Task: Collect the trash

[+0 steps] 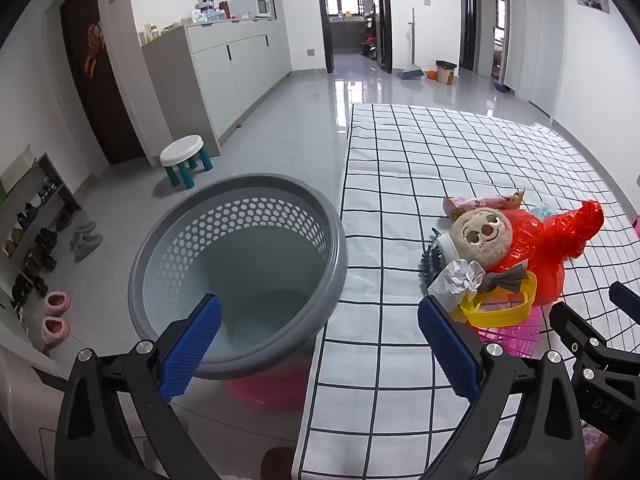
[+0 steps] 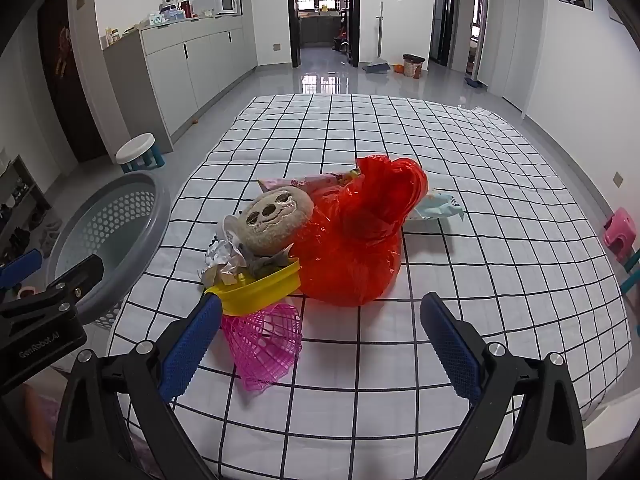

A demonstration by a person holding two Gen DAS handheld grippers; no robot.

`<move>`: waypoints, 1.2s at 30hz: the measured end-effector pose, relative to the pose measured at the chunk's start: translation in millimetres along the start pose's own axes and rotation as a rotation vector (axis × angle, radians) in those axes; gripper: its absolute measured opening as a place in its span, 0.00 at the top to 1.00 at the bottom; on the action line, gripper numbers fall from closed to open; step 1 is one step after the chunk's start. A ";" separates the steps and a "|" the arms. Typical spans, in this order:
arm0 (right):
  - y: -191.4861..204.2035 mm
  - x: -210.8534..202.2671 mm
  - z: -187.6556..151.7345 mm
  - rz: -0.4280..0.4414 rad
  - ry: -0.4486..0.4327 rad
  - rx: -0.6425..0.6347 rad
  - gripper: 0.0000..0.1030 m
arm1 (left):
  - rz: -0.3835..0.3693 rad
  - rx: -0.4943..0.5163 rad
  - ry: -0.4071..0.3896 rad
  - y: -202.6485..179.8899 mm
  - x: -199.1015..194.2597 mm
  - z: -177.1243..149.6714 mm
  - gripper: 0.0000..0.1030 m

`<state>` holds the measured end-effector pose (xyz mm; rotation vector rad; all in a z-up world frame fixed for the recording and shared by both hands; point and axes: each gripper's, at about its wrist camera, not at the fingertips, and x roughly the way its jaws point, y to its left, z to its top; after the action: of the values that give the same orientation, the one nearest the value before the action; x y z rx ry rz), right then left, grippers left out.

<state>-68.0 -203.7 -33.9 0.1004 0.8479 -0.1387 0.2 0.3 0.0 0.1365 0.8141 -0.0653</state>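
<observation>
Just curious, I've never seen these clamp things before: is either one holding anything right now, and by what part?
Nothing is held. The left gripper is open over the grey basket, and the right gripper is open in front of the trash pile, touching nothing.

- Grey round plastic basket [image 1: 240, 280]: smooth, matt, wall perforated near the rim.
- White black-checked cloth sheet [image 2: 440, 320]: matt, woven, faintly creased.
- Red plastic bag [image 2: 360, 248]: thin, glossy, crinkled film.
- Beige plush toy head [image 2: 276, 216]: fuzzy cloth, embroidered face.
- Yellow plastic tub [image 2: 260, 292]: smooth, slightly glossy.
- Pink plastic mesh [image 2: 264, 344]: open lattice, shiny.
- Crumpled white paper [image 1: 460, 280]: matt, creased.
- Blue gripper pads [image 2: 188, 352]: rubbery, finely dimpled.
- Grey tiled floor [image 1: 320, 92]: glossy, reflective.
</observation>
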 end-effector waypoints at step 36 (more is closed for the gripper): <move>-1.9 -0.8 0.8 0.006 -0.003 0.004 0.08 | 0.000 0.002 -0.006 -0.3 -0.1 0.0 0.06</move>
<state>-68.3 -205.5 -32.8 0.1063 0.8447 -0.1347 0.0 0.0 0.0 0.1385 0.8084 -0.0663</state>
